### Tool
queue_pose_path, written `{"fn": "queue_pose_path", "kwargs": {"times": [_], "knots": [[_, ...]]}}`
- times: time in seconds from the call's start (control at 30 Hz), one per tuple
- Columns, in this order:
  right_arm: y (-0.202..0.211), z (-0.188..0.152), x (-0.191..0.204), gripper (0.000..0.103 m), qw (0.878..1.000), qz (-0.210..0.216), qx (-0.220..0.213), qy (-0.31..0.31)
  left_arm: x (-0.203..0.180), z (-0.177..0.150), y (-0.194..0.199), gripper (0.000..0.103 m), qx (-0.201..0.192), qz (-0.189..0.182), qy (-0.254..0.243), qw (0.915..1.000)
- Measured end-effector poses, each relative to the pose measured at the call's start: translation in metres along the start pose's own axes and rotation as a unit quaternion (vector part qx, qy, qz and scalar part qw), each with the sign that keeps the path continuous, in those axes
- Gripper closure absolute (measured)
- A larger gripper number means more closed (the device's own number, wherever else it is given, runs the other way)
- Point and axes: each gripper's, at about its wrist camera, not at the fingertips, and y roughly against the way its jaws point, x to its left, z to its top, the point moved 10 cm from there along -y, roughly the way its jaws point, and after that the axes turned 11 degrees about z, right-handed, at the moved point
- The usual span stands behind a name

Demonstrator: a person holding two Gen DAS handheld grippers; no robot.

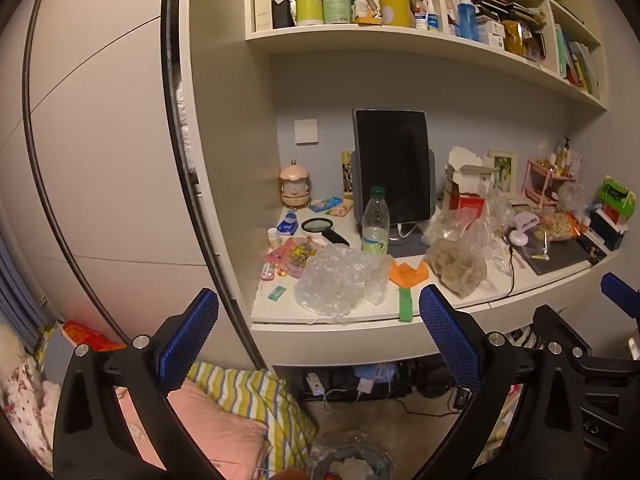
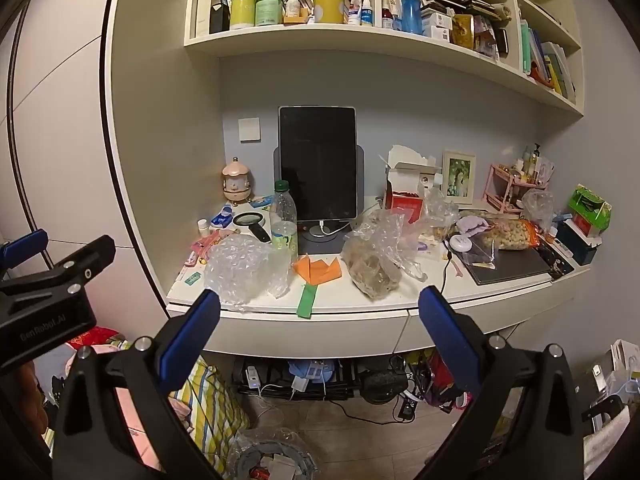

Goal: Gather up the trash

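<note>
On the desk (image 2: 360,300), bubble wrap (image 2: 240,268) fronts a bottle (image 2: 284,220).

A white tabletop (image 2: 360,300) sits in an alcove under crowded shelves (image 2: 320,36). At the middle of the view a dark tablet (image 2: 317,162) stands upright on a stand. At about nine o'clock from it a small pink lamp-like ornament (image 2: 237,180) stands near the back wall, with a black-handled magnifying glass (image 2: 252,222) lying in front of it. At three o'clock from the tablet a framed picture (image 2: 458,176) leans against the wall, and farther right stands a pink rack (image 2: 508,188) of small bottles. Under the tabletop, at six o'clock, cables and chargers (image 2: 304,380) lie tangled. At seven o'clock lies striped bedding (image 1: 256,400).
</note>
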Motion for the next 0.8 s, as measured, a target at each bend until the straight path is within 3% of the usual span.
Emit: {"fn": "queue_pose_path", "kwargs": {"times": [0.8], "knots": [[0.0036, -0.0007, -0.0009, 0.006, 1.000, 0.001, -0.002, 0.001, 0.0033, -0.0007, -0.0003, 0.005, 0.001, -0.003, 0.009, 1.0000]]}}
